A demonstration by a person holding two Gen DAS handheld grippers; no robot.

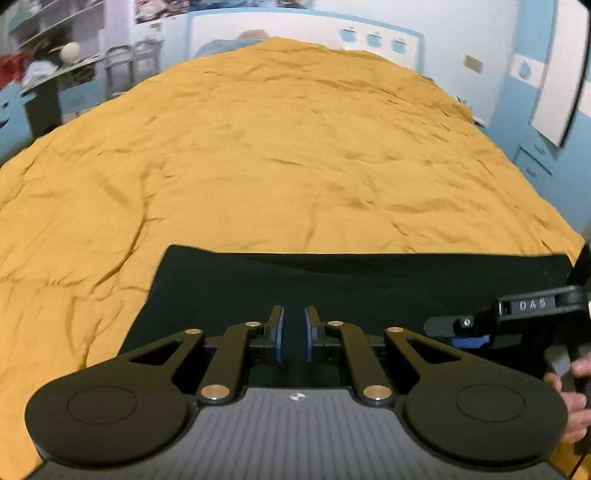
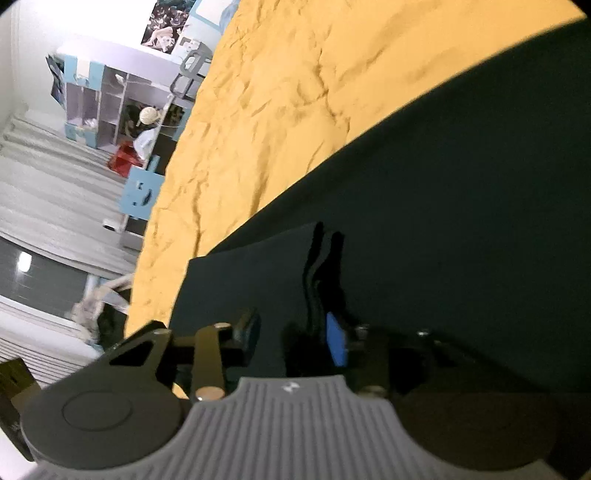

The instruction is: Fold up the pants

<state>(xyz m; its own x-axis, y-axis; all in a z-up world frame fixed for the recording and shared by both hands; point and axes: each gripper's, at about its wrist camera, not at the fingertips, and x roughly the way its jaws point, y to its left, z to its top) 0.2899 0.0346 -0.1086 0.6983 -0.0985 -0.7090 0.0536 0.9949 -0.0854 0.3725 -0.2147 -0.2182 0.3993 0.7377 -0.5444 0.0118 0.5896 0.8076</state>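
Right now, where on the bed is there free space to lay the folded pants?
The yellow bedspread is bare beyond the far edge of the black pants and to their left. The near side is crowded: the left tool and right tool are both over the pants.

A bedroom in a home. A wide bed (image 1: 258,155) under a rumpled mustard-yellow cover fills the middle of both views. At the upper left of the frame stand white and pale-blue shelves (image 2: 110,99) crowded with small belongings, and a poster (image 2: 166,22) hangs above them. The walls (image 1: 517,96) at the upper right are light blue and white, with apple-shaped decorations (image 1: 373,38).
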